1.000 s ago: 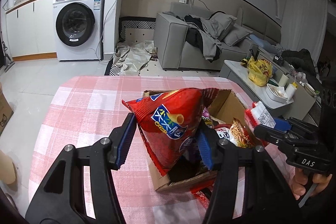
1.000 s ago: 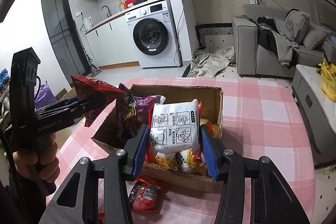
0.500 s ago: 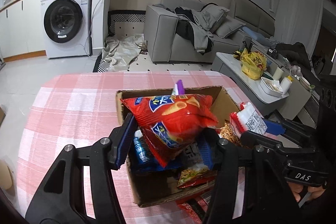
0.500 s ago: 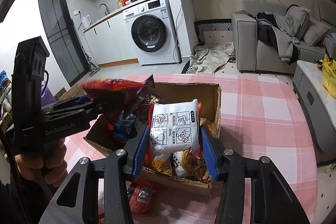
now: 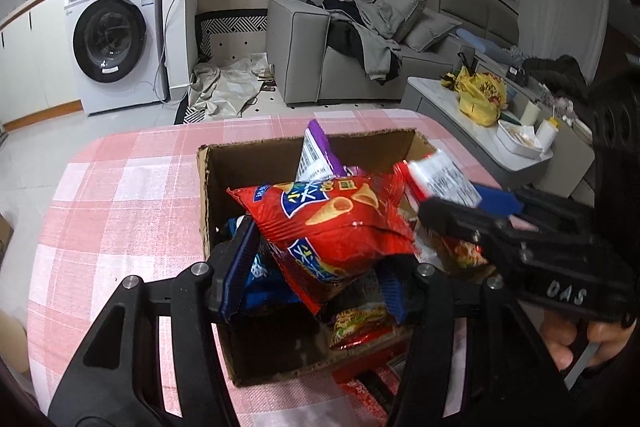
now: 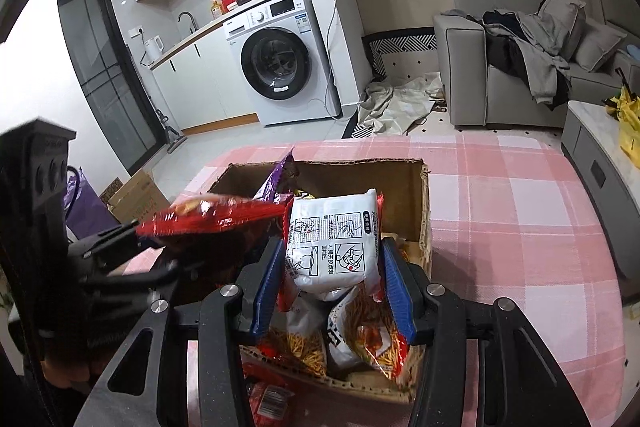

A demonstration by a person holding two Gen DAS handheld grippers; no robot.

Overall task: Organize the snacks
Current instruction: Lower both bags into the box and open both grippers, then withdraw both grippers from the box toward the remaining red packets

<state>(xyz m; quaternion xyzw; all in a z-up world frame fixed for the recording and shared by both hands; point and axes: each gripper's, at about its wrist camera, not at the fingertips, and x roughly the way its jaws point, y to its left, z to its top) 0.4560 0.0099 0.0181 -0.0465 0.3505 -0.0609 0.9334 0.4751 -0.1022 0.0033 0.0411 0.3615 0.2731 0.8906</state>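
A: What does the left gripper (image 5: 316,277) have?

B: Its blue-padded fingers (image 5: 237,269) are clamped on a puffy red foil chip bag printed with cone-shaped snacks (image 5: 334,223), held over the open brown cardboard box (image 5: 256,157) on the pink-and-white checked tablecloth (image 5: 120,187).

A: And the right gripper (image 6: 330,285)?

B: It grasps a white instant-noodle packet with red edges and black line drawings (image 6: 334,241), over the right half of that box (image 6: 424,215), above orange-and-white noodle-snack packs (image 6: 374,335) lying inside.

A: Anything else in the box?

B: A purple packet (image 5: 318,151) stands upright near the far wall, and a blue packet (image 5: 260,275) lies beneath the red bag. From the right wrist, another red packet (image 6: 268,399) lies on the cloth just outside the near wall.

A: Do the grippers touch?

B: They're close; I can't tell about contact.
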